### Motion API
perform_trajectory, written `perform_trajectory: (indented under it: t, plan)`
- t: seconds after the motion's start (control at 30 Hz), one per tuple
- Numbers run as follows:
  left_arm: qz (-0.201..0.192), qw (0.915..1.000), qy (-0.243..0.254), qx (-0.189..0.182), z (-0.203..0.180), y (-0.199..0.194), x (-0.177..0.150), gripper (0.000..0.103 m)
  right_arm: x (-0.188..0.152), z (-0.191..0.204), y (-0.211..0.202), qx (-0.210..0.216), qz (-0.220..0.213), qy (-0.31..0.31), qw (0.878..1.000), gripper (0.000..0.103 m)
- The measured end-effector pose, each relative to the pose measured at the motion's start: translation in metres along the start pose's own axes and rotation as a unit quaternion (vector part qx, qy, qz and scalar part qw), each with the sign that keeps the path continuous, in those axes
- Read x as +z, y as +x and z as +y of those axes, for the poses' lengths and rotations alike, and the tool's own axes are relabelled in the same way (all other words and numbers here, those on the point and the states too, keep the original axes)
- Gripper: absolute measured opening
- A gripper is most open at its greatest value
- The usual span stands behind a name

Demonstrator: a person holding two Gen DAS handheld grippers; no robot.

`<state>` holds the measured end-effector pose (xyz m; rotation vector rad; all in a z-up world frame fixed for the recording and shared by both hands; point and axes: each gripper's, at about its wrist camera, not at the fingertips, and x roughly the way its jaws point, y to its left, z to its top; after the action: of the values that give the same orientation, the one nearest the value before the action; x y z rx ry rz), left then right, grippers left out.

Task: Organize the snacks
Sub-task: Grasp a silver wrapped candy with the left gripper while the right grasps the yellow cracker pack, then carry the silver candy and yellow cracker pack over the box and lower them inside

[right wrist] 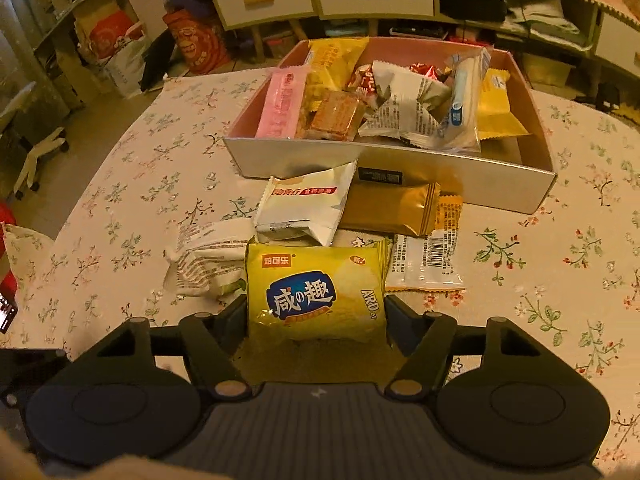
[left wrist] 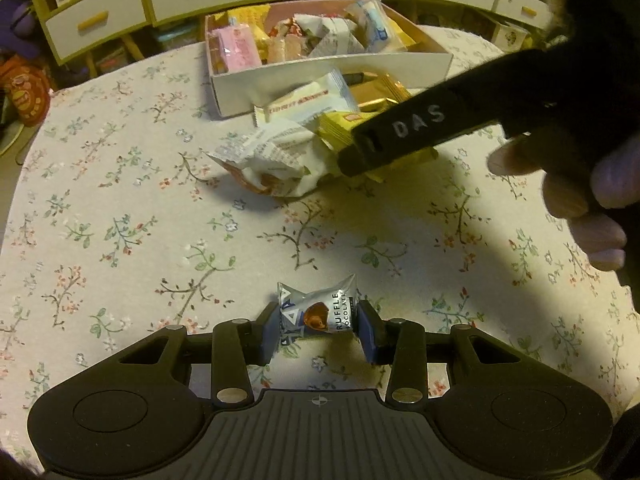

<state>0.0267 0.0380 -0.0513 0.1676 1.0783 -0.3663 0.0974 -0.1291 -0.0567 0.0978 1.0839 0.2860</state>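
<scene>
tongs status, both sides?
Left tongs: closed on truffle chocolate.
Right tongs: around yellow snack pack, pads at its sides.

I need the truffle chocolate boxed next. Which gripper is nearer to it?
Left. The left gripper is shut on the truffle chocolate; the right gripper is farther off, around the yellow packet.

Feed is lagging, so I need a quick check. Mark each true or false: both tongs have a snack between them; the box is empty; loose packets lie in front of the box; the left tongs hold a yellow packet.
1. Both tongs have a snack between them: true.
2. The box is empty: false, it holds several packets.
3. Loose packets lie in front of the box: true.
4. The left tongs hold a yellow packet: false, they hold a truffle chocolate; the yellow packet is in the right tongs.
</scene>
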Motion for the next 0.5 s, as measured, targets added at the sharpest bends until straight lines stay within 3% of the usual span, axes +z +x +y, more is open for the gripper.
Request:
perform_trajectory:
  t: [0.5]
  plan:
    - [-0.036, 0.9990, -0.025, 0.007, 0.009, -0.011, 0.019, 0.038, 0.002, -0.008, -0.016, 0.006, -0.010, 0.015, 1.000, 0.067]
